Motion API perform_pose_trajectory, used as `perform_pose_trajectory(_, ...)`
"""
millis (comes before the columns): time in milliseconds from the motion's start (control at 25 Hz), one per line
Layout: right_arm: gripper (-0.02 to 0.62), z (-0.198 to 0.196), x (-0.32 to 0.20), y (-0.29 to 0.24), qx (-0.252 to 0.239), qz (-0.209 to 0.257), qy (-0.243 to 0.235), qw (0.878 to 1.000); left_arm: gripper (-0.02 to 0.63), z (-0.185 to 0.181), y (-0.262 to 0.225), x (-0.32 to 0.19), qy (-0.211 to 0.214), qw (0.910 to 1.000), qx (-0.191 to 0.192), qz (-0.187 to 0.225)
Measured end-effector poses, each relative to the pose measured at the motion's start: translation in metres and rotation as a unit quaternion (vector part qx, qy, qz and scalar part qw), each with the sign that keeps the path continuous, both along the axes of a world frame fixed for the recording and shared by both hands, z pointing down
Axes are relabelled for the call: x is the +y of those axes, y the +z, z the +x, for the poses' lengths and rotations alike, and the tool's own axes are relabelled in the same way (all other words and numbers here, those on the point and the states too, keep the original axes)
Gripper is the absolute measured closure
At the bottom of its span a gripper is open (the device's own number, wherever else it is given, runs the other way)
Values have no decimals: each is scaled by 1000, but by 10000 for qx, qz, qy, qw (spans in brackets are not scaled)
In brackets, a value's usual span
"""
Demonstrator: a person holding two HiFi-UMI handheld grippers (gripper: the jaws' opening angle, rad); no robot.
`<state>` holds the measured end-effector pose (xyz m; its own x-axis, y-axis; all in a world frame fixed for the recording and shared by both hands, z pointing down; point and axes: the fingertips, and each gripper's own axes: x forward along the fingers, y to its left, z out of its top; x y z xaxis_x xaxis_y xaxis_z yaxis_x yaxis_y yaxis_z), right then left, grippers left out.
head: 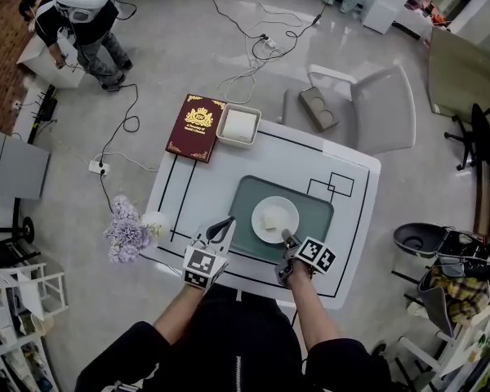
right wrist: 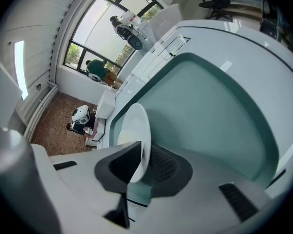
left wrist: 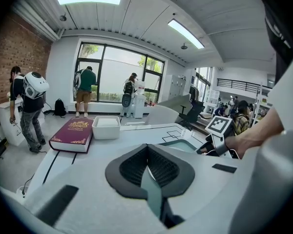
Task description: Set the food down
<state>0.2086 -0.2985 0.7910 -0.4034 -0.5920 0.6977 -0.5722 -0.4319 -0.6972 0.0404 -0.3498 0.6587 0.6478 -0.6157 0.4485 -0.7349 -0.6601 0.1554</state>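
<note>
At the left edge of the surface (head: 310, 158) we see a bunch of purple flowers (head: 126, 231). At the far left corner lies a dark red book (head: 194, 127), with a white box (head: 238, 126) just beside it.

Next comes the left gripper (head: 222, 225), at the near edge of the surface just left of the green tray (head: 318, 215). Its tips point toward the tray's near left corner. Its jaws are closed together with nothing between them, and they stand apart from the plate.

The white plate (head: 290, 211) sits flat in the middle of the tray. The food (head: 269, 219), a pale lump, lies on the plate, a little left of its centre.

The right gripper (head: 287, 237) reaches the plate from the near side, and the plate's near right rim runs in between its jaws. In the right gripper view the jaws stand slightly apart around that rim. The rim lies close against one jaw, and a dark gap shows before the ribbed pad of the other. The food itself is past the jaw tips, further in on the plate.

The left hand (head: 201, 278) and the right hand (head: 300, 269) each hold a gripper from behind. The bare forearms reach forward from the body, and the right gripper is turned on its side to the plate.
</note>
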Motion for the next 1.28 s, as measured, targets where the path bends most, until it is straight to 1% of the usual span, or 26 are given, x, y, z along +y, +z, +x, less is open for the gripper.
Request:
perform_pose_trajectory(360,485,14,11,4,671,-283,-219,9971,600,-1,-13,-2,14,9999,61,126)
perform_pose_trajectory(520,474,23,15,4,1170,-369,-388,9917,600,-1,-19,-2,5,9998,109,169)
perform_pose_trajectory(600,473,25,17,3,1241,-360,-436,9907,600,-1,-17,2,42,9998,128,155)
perform_pose_trajectory(840,474,25,19,-10,1277,-201,-411,9908,600,1,-19,9,117,9996,173,180)
perform_pose_trajectory(920,474,23,16,-22,1377,27,-501,9892,600,3,-26,8,118,9995,179,227)
perform_pose_trajectory(960,474,20,14,-32,1464,243,-601,9871,600,4,-29,8,130,9994,193,264)
perform_pose_trajectory(1000,474,16,11,-43,1596,520,-744,9830,600,6,-31,9,172,9992,210,295)
perform_pose_trajectory(1040,476,12,8,-56,1782,823,-917,9763,600,9,-32,12,240,9990,218,310)
perform_pose_trajectory(1160,497,2,7,-97,2466,1618,-1385,9454,600,17,-35,22,465,9981,228,345)
perform_pose_trajectory(1200,511,-2,9,-110,2642,1818,-1492,9354,600,19,-38,25,522,9977,239,365)
perform_pose_trajectory(1280,540,-9,14,-133,2873,2146,-1626,9192,600,25,-41,34,670,9968,239,362)
